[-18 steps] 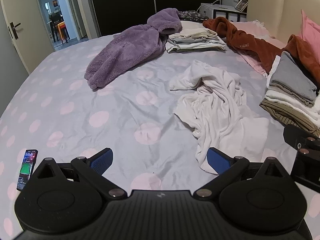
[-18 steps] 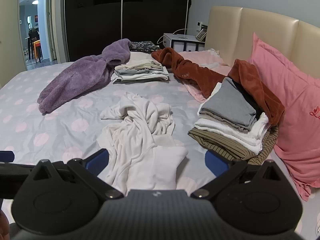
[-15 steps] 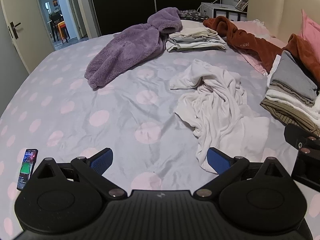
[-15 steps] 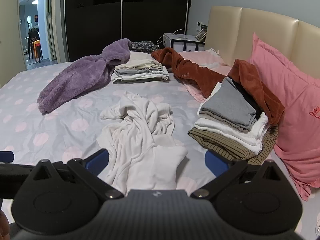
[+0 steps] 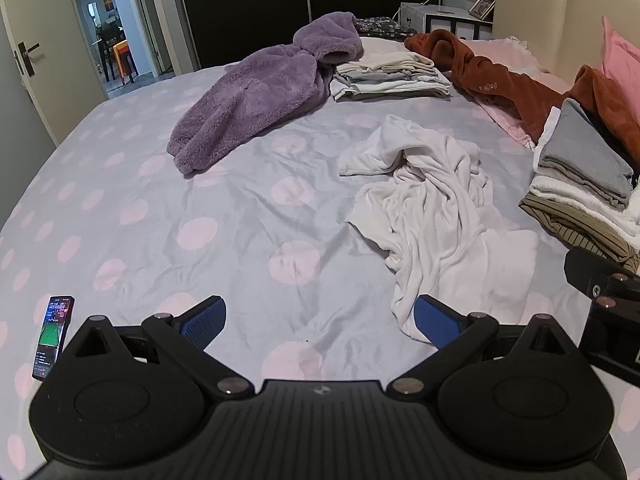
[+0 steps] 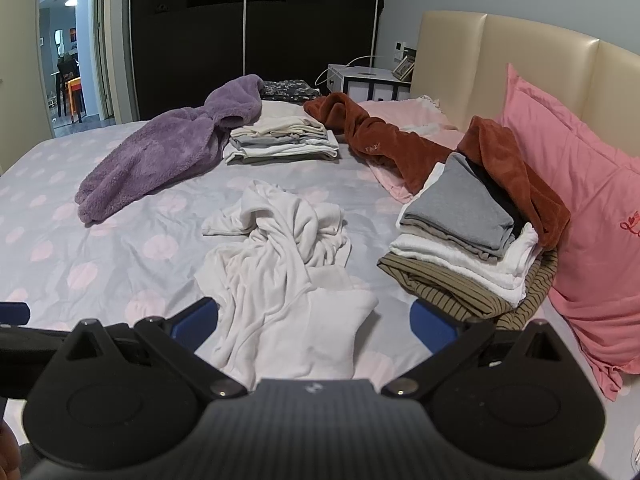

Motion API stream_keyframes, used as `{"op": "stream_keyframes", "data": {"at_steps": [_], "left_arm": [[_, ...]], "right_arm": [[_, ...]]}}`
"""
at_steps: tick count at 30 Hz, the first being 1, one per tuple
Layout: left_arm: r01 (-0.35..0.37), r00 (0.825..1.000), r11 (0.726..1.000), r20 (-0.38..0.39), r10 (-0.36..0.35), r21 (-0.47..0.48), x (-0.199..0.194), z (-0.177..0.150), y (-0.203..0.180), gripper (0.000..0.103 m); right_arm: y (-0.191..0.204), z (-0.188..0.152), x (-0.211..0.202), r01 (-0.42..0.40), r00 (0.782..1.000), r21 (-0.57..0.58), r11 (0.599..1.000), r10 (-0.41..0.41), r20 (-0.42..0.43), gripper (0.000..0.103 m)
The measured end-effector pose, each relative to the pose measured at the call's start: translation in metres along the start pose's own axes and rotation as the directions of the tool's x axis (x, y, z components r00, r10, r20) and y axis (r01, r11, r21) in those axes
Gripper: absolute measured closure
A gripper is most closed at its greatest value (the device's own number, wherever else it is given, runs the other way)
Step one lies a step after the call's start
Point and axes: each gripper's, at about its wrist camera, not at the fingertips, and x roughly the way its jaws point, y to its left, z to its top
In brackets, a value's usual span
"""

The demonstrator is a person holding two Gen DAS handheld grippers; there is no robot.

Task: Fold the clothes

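While nothing is yet gripped, the bed [image 5: 168, 216], its grey cover dotted pink, carries the whole job. Purple fleece robe [image 5: 256, 92] sprawled toward the far side, unfolded. Rust fleece garment [image 6: 400, 148] draped along the headboard side, also unfolded. Crumpled white garment [image 6: 280, 256] lies mid-bed, bunched and twisted, its near hem just ahead of both tools. Two folded stacks done: one beside the pink pillow [image 6: 460, 232], one at the far side [image 6: 280, 140]. Phone [image 5: 54, 336] on the cover at the near left.

Left hand-held gripper [image 5: 316, 320]: jaws wide apart, empty, over bare cover beside the white hem. Right hand-held gripper [image 6: 314, 320]: jaws wide apart, empty, with the white hem lying between its fingers in view.

Judgement: approach step on the white garment. Next move likely calls for pinching two separated edges or corners, then lifting and spreading it flat before any fold.
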Motion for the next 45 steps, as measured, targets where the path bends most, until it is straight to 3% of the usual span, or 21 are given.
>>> {"op": "stream_keyframes", "data": {"at_steps": [45], "left_arm": [[-0.006, 1.000, 1.000, -0.014, 0.006, -0.004, 0.0015, 0.0034, -0.0033, 0.000]], "right_arm": [[0.0021, -0.0003, 0.0041, 0.004, 1.000, -0.007, 1.000, -0.004, 0.000, 0.000]]}}
